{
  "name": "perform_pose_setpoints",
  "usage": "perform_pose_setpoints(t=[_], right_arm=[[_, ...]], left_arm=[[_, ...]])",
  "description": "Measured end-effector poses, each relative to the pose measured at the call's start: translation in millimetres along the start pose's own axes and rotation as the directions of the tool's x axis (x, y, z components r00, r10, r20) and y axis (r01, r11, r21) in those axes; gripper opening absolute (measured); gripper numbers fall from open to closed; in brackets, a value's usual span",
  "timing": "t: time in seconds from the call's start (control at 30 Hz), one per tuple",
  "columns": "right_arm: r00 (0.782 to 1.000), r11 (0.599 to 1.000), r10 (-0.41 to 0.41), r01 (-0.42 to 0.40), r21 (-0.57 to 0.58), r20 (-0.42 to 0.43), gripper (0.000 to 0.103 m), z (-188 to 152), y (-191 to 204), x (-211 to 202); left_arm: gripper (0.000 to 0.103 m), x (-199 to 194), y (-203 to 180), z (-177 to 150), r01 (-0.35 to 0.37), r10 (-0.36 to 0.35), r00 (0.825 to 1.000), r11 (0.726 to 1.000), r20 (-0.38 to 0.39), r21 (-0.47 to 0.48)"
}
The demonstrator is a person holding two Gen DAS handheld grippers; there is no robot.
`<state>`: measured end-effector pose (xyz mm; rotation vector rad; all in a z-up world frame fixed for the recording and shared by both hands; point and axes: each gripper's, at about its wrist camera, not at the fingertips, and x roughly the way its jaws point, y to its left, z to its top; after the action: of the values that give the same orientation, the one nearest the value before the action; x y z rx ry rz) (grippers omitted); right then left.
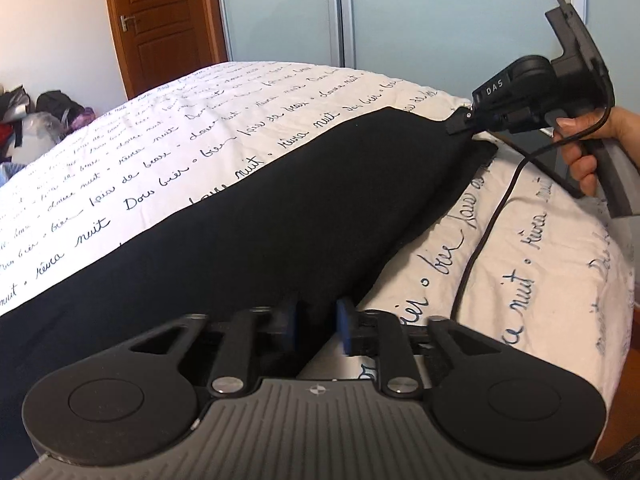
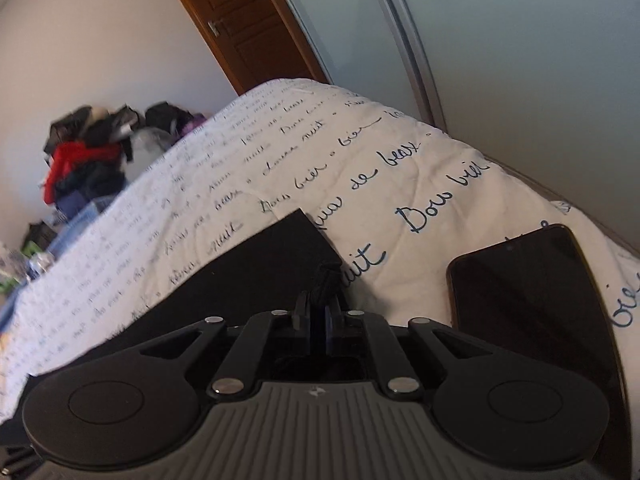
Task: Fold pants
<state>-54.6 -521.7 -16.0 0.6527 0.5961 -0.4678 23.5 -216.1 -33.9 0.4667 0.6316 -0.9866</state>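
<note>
Left gripper (image 1: 318, 326), nearest: blue-padded fingers are sitting parted with a gap between them, straddling the near edge of the black fabric pants (image 1: 256, 216). Cloth is running into the gap, but the pads aren't pressing on it, so I'm reading it as released, not gripping.

Right gripper (image 2: 318, 312): fingers are clenched together, pinching a bunched corner of the pants (image 2: 280, 256) just ahead of the tips. The left wrist view confirms it: the right gripper (image 1: 460, 122) is biting the far end of the cloth and lifting that corner slightly off the white bedspread with blue handwritten script (image 1: 120, 168).

Pants are lying as a long flat band on the bedspread, stretching from under the left tool out to the right tool's tips.

Beside the right tool, to its right: a black smartphone (image 2: 532, 296) is lying face up on the bedspread (image 2: 400, 184), clear of the cloth.

Farther out: a pile of clothes (image 2: 84, 152) against the wall, then a brown wooden door (image 1: 160, 20).

Judgement: a lengthwise fold is being set up, one end secured, the other not yet. Next move calls for the left fingers closing on the near edge, then both ends carrying over together with even tension so the band isn't skewing. Watch the right tool's black cable (image 1: 484, 232) trailing across the bed.
</note>
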Motion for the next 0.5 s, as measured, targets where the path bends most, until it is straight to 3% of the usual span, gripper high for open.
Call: perform_pose_setpoints(t=[0.07, 0.17, 0.23, 0.3, 0.4, 0.43, 0.5], right_arm=[[0.999, 0.999, -0.038, 0.038, 0.003, 0.028, 0.016, 1.6, 0.3, -6.6], [0.976, 0.99, -0.132, 0.137, -0.015, 0.172, 0.019, 0.7, 8.2, -29.8], [0.972, 0.987, -0.1, 0.124, -0.103, 0.214, 0.019, -1.9, 24.8, -38.3], [0.99, 0.983, -0.008, 0.033, -0.179, 0.139, 0.019, -7.3, 41.2, -31.9], [0.997, 0.982, 0.072, -0.071, -0.175, -0.001, 0.02, -15.0, 50.7, -9.0], [0.998, 0.983, 0.047, -0.052, -0.176, -0.033, 0.02, -17.9, 49.6, -0.9], [1.0, 0.992, -0.031, 0.03, -0.122, -0.006, 0.02, -20.2, 37.2, 0.8]], left_arm=[[0.058, -8.0, 4.4, 1.2, 0.016, -0.016, 1.0, 1.0, 0.007, -0.021], [0.064, -23.7, 16.3, 2.4, 0.065, -0.063, 0.998, 0.995, 0.028, -0.07], [0.066, -29.6, 27.2, 4.3, 0.083, -0.078, 0.996, 0.989, 0.041, -0.119], [0.066, -29.8, 38.6, 6.1, 0.061, -0.055, 0.998, 0.983, 0.038, -0.172], [0.065, -19.8, 53.5, 4.2, -0.027, 0.023, 1.0, 0.972, -0.018, -0.233], [0.065, -14.6, 57.2, 2.3, -0.036, 0.025, 0.998, 0.97, -0.049, -0.242], [0.061, -8.1, 63.1, -2.0, -0.045, 0.021, 0.995, 0.963, -0.093, -0.266]])
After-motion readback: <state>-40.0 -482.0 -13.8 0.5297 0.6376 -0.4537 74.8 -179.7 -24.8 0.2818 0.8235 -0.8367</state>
